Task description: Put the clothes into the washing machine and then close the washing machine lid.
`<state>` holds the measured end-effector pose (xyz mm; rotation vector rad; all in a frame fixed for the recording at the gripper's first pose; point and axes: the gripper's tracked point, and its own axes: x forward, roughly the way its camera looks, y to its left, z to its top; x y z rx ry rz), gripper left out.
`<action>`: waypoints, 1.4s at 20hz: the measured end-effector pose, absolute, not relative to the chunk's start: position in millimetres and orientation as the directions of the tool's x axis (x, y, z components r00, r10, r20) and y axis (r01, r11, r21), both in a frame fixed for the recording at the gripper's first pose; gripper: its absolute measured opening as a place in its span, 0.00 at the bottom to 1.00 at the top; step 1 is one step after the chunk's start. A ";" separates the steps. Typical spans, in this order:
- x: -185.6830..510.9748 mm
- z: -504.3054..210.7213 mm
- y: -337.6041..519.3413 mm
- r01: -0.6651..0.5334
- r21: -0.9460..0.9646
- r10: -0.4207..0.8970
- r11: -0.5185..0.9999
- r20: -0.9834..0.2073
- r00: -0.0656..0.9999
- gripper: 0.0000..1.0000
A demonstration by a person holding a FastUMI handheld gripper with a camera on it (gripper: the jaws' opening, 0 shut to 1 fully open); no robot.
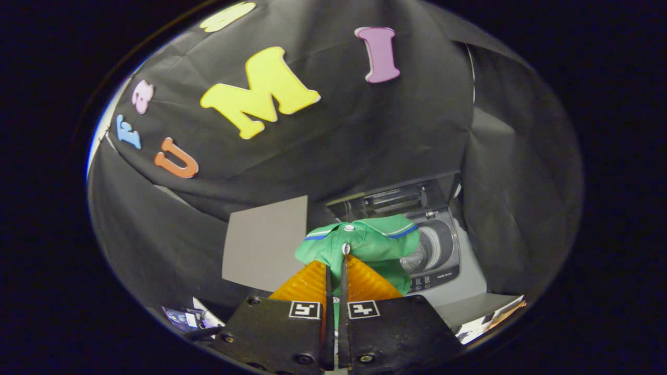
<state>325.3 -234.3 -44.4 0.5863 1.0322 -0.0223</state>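
Currently the tool (336,263) has its two fingers pressed nearly together, pinching a green garment (372,245) with blue-and-white trim and snap buttons. Grip sits close to the collar, near a snap; most of the cloth bunches just ahead of the fingertips and hangs to the right.

Washing machine (443,250) lies beyond the garment, partly hidden by it. Lid (401,198) stands raised at the back; drum opening (432,247) shows past the cloth's right edge. A grey panel (266,250) stands to the machine's left.

Risks, as judged:
- Thin pinch on a fold near a snap: cloth could slip out before it is over the drum.
- Loose trailing fabric may drape over the machine's rim or control strip instead of dropping inside, and the lid would then close on it.
- Garment blocks the line of sight to the opening, so release could be misjudged.
- Tool could knock the raised lid on approach.
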 end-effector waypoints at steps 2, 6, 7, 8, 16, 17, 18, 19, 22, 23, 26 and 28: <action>327.2 -71.9 -246.0 0.301 0.449 0.260 0.841 -0.824 0.503 0.06; 333.5 -115.8 -253.7 0.297 0.450 0.274 0.842 -0.832 0.483 0.06; 335.7 -124.4 -255.2 0.291 0.447 0.274 0.846 -0.832 0.482 0.06; 337.3 -133.7 -256.3 0.287 0.441 0.270 0.850 -0.834 0.481 0.06; 352.2 -199.8 -267.7 0.262 0.409 0.249 0.874 -0.841 0.480 0.06; 355.2 -207.6 -270.2 0.256 0.406 0.246 0.877 -0.839 0.485 0.06; 354.2 -215.4 -270.7 0.252 0.404 0.246 0.879 -0.839 0.486 0.06; 354.4 -223.0 -271.4 0.245 0.404 0.249 0.881 -0.838 0.485 0.06; 354.8 -253.4 -270.2 0.206 0.384 0.250 0.900 -0.843 0.477 0.06; 355.4 -263.2 -269.8 0.193 0.373 0.247 0.908 -0.846 0.473 0.06; 358.6 -292.4 -272.9 0.190 0.319 0.200 0.929 -0.862 0.466 0.06; 361.2 -312.1 -269.2 0.190 0.323 0.204 0.927 -0.860 0.467 0.06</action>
